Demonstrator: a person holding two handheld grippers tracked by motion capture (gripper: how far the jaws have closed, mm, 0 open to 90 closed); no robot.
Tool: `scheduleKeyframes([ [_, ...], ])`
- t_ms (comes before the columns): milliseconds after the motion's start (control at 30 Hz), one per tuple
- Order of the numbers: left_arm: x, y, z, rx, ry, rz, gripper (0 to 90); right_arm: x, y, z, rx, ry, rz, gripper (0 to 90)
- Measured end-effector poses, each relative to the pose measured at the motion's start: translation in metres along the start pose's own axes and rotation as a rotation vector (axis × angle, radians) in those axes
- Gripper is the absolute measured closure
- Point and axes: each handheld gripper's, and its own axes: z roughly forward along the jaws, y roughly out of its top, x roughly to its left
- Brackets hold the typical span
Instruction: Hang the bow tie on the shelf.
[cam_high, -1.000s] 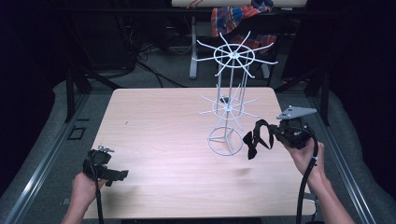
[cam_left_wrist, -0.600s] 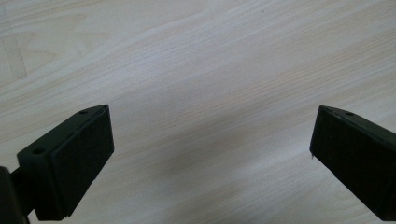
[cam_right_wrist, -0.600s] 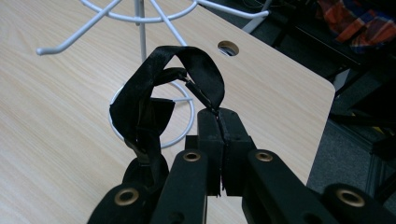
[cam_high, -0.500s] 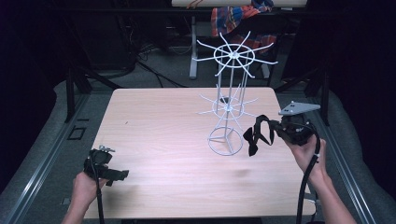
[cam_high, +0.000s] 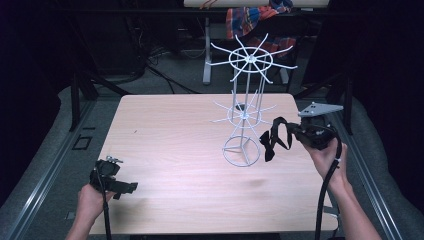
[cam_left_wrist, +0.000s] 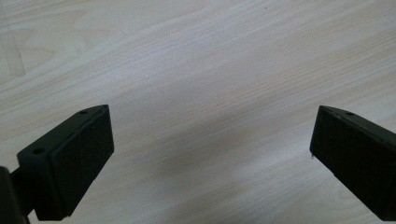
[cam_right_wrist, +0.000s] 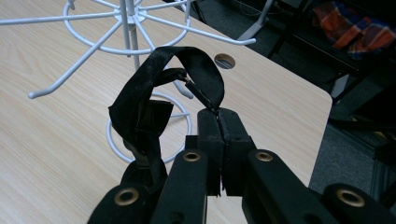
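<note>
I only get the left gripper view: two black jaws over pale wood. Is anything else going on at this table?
Observer: Yes. The right gripper is shut on a black fabric strap with a bow.
Operator: Where is it headed?
Observer: It hangs beside a white wire carousel rack, near the lower ring of hooks.
Operator: And my gripper?
Observer: The left gripper is open, low at the near left corner of the light wooden table.

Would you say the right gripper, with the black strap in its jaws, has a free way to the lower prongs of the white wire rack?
Probably yes: the right gripper, shut on the black strap, sits just beside the white wire rack, with bare table between them and nothing in the way.
</note>
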Motion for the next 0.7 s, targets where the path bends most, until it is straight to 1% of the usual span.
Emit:
scheduleKeyframes([
  [67,0.0,0.0,0.0,0.0,-0.001,0.0,0.0,0.0,0.001,0.001,-0.004,-0.005,0.0,89.2],
  [100,0.0,0.0,0.0,0.0,-0.001,0.0,0.0,-0.001,0.001,0.001,0.001,0.0,0.001,89.3],
  [167,-0.001,0.0,0.0,0.001,-0.002,0.001,0.0,-0.001,0.002,0.002,-0.005,0.0,0.005,89.2],
  [200,-0.001,0.0,0.0,0.003,-0.002,0.001,0.0,-0.002,0.002,0.003,0.0,0.003,-0.001,89.2],
  [267,-0.001,0.0,0.0,0.002,-0.003,0.0,0.0,-0.002,0.003,0.004,0.003,0.002,0.005,89.2],
  [300,-0.001,0.0,0.001,0.0,-0.003,-0.001,0.0,-0.002,0.004,0.006,0.003,0.009,0.008,89.2],
  [333,-0.001,0.0,0.001,0.0,-0.004,-0.001,0.0,-0.003,0.005,0.006,0.01,0.004,0.011,89.2],
  [400,-0.001,0.0,0.001,0.007,-0.005,0.005,0.0,-0.004,0.006,0.009,0.003,0.013,0.016,89.2],
  [433,-0.001,0.0,0.001,0.007,-0.005,0.005,0.0,-0.004,0.006,0.009,0.001,0.01,0.022,89.2],
  [467,-0.001,0.0,0.001,0.005,-0.006,0.003,0.0,-0.004,0.007,0.01,0.003,0.01,0.016,89.2],
  [600,-0.001,0.0,0.001,0.007,-0.005,0.005,0.0,-0.003,0.01,0.012,0.008,0.012,0.014,89.3],
  [700,0.0,0.0,0.001,0.003,-0.004,0.004,0.0,-0.004,0.013,0.015,0.004,0.016,0.022,89.3],
])
